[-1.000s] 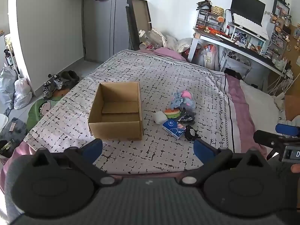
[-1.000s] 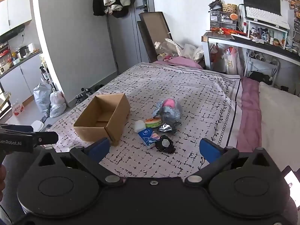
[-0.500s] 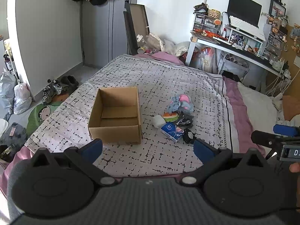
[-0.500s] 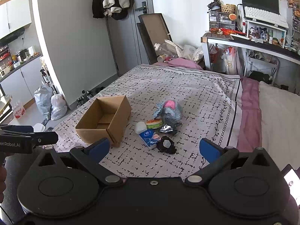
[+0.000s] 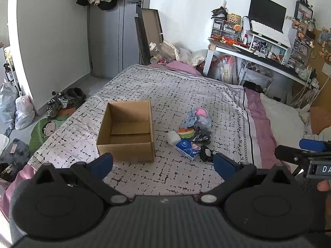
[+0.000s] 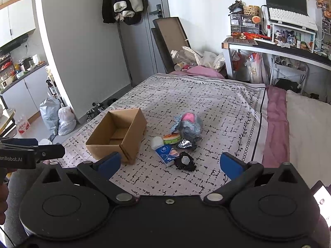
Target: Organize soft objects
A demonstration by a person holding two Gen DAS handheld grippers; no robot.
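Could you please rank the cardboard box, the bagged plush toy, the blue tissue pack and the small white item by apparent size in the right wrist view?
1. Cardboard box
2. Bagged plush toy
3. Blue tissue pack, though it lies nearer the camera
4. Small white item

Brightness: both views are bright with even daylight.
Source: cannot tell; the white wall (image 5: 186,20) at upper centre is brightest.
Shadows: soft and faint beside the cardboard box (image 5: 126,132) on the bed (image 6: 206,103).
Distortion: strong fisheye bending, dark corners.
Focus: sharp throughout.
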